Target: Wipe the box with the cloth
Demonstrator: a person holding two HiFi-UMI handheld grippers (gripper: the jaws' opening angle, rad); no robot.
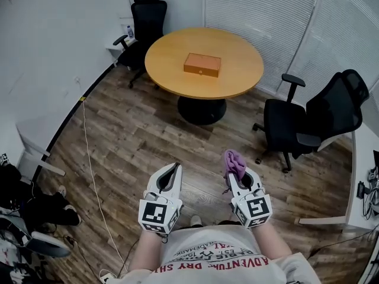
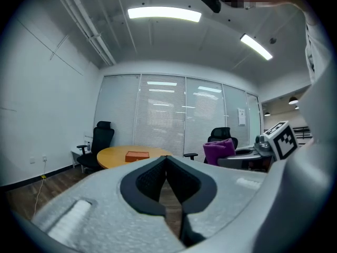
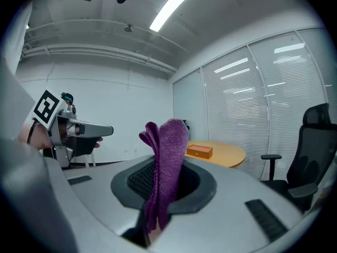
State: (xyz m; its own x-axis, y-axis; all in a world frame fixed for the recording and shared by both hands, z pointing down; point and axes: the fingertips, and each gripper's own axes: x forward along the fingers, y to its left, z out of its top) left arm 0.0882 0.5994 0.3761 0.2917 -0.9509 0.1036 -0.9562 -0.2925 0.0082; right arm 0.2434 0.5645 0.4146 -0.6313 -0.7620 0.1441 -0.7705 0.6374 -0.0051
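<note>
One box (image 1: 202,64) is the thing to be wiped, and it is orange and flat. It lies near the middle of a round wooden table (image 1: 237,46), far ahead of both pairs of jaws and well apart from them. Its long side runs across the line of approach, so the jaws face one of its long faces and not an end.

In the head view the box is ahead and about between the two grippers, so neither hand seems clearly nearer. From the left gripper (image 2: 166,159) the box appears a little to the left of the jaw tips. From the right gripper (image 3: 168,165) it appears a little to the right of them.

The purple cloth (image 3: 166,162) is clamped between the jaws of the right gripper. It stands up from the tips in a folded bunch, and a short end hangs below them. The jaws of the left gripper are pressed together tip to tip with nothing between them.

Probably the wiping has not begun, because the cloth touches nothing. The coming move seems to be a long carry forward to the table, then the cloth goes down on the lid.

Two black chairs stand at the table, one beyond it on the left (image 1: 145,22) and one on the right (image 1: 314,120), nearer the right jaws.
</note>
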